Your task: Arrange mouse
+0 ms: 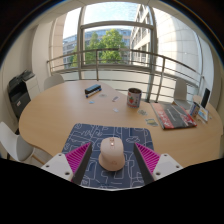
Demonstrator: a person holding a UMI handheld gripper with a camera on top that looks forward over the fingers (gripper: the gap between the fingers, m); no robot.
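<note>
- Gripper (111, 160) jaws stand wide, pink pads (77, 157) either side of the mouse (112, 153), gaps on both sides.
- Mouse rests on a dark patterned mat (105, 135) on the round bench (60, 110).
- Beyond: small box (93, 90), mug (134, 97), magazines (176, 116).

Tool (112, 160) open; pink pads (76, 157) either side of white mouse (112, 153), gap each side. Mouse sits on dark patterned mousepad (100, 137) on round wooden surface (60, 110). Beyond: mug (134, 97), magazine (175, 116), small dark object (93, 90). Window w/ railing behind.
</note>
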